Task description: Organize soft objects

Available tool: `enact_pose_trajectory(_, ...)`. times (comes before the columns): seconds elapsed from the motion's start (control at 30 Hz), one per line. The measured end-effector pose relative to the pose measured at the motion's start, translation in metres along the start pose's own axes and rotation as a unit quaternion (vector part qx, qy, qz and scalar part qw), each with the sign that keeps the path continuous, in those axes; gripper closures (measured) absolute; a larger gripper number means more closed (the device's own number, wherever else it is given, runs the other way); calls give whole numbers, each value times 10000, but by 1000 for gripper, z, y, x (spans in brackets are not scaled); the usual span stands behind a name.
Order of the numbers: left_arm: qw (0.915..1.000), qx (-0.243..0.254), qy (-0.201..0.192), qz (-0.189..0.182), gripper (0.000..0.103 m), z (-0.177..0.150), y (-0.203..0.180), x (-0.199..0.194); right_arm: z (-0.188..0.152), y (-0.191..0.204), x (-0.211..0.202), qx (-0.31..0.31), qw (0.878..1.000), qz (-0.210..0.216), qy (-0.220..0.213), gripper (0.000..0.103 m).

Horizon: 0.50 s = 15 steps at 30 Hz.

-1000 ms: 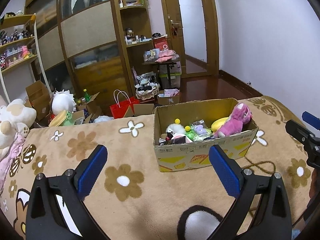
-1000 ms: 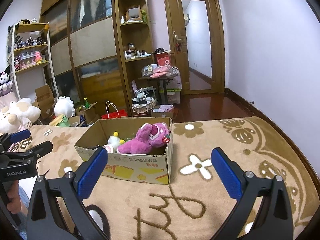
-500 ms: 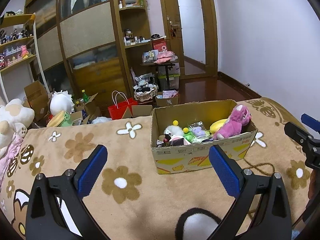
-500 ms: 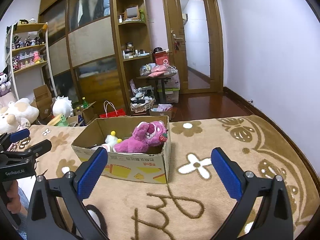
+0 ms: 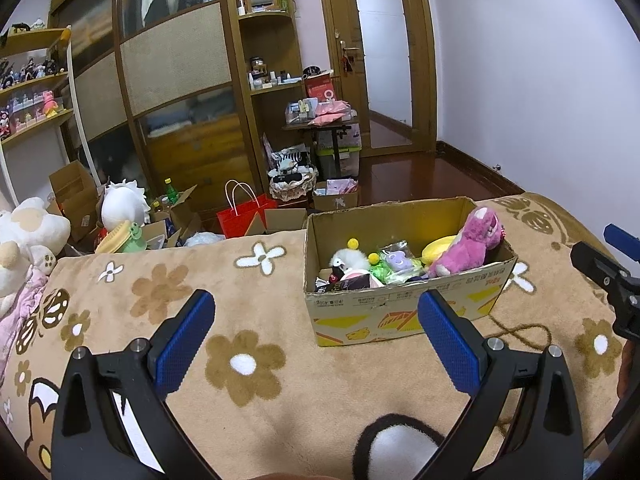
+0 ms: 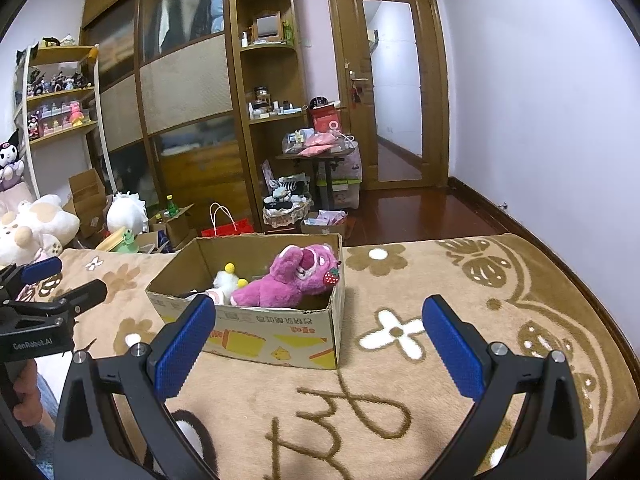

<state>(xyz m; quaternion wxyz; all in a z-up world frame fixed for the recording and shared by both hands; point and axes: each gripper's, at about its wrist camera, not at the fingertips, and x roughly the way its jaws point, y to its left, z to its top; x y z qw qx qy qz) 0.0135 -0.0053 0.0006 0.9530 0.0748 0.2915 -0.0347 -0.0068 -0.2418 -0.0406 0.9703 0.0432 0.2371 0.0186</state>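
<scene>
Plush bear (image 6: 294, 280) inside cardboard box (image 6: 280, 342)

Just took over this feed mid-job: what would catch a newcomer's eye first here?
The open cardboard box on the flowered beige blanket, crammed with soft toys, stands out first. A bright pink plush bear slumps against its right end. Both the left gripper and right gripper hang open and empty before it.

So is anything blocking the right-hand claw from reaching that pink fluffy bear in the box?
Only the cardboard box's front wall stands before the pink plush bear. The open right gripper could reach over it from above.
</scene>
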Motion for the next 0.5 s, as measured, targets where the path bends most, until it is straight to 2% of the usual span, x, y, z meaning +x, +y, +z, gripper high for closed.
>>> enact_pose_trajectory(0.5,10000,0,7,7,2,0,-1,2,1,2,-2,55,10000,-6,-57,0)
